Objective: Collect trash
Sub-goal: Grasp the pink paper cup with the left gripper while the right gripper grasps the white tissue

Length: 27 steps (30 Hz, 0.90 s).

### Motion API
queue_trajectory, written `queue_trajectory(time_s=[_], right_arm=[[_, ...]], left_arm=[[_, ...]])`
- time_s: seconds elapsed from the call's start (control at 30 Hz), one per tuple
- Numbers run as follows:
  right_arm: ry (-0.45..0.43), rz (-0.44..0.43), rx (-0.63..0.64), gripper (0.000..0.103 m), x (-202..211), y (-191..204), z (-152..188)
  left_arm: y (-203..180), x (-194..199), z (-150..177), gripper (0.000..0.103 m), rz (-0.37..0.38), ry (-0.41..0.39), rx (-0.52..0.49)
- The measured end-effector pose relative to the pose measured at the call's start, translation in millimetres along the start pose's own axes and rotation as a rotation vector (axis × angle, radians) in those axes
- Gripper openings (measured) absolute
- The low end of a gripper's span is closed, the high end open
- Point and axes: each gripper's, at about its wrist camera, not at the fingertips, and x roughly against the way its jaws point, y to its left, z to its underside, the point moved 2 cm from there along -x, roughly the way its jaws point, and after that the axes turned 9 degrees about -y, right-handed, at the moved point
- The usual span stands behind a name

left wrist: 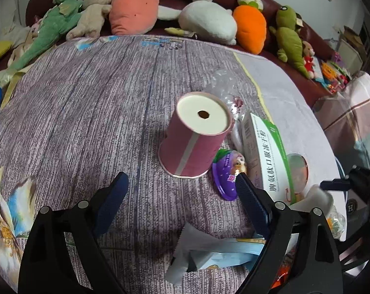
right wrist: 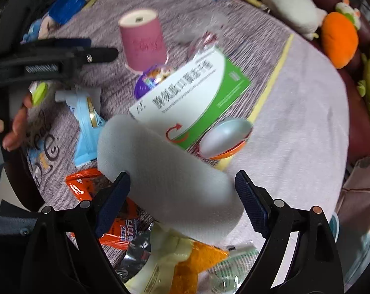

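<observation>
Our right gripper (right wrist: 182, 196) gapes wide around the grey foam strip (right wrist: 165, 171): light, squashy; we'd pinch at six o'clock.

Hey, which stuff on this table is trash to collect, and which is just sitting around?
Trash:
pink paper cup
green-and-white medicine box
grey foam sheet
purple jelly cup
orange wrapper
light blue packet

Just lying about:
orange carrot plush
white goose plush
green dinosaur plush
</observation>
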Motion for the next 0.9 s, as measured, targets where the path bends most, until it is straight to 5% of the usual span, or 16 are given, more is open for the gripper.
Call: queue_trajectory(time_s=[0.03, 0.07, 0.1, 0.5, 0.53, 0.6, 0.9], right_arm=[[0.000, -0.021, -0.003, 0.053, -1, 2, 2], [0.012, -0.032, -0.011, 0.013, -3, 2, 4], [0.019, -0.035, -0.029, 0.007, -4, 1, 6], [-0.083, 0.038, -0.146, 0.005, 34, -26, 13], [-0.086, 0.051, -0.159, 0.005, 36, -32, 14], [-0.089, 0.066, -0.186, 0.005, 37, -41, 16], [-0.125, 0.103, -0.257, 0.005, 47, -65, 31]], left_arm=[[1, -1, 0, 0.089, 0.000, 0.001, 0.004], [2, -2, 0, 0.089, 0.001, 0.002, 0.008], [3, -4, -1, 0.089, 0.002, 0.004, 0.009], [-12, -40, -20, 0.089, -0.017, -0.019, -0.011], [-12, -43, -21, 0.087, -0.017, -0.021, -0.004], [-11, -49, -23, 0.061, -0.008, -0.020, 0.009], [-18, -26, -26, 0.060, -0.027, -0.064, 0.004]])
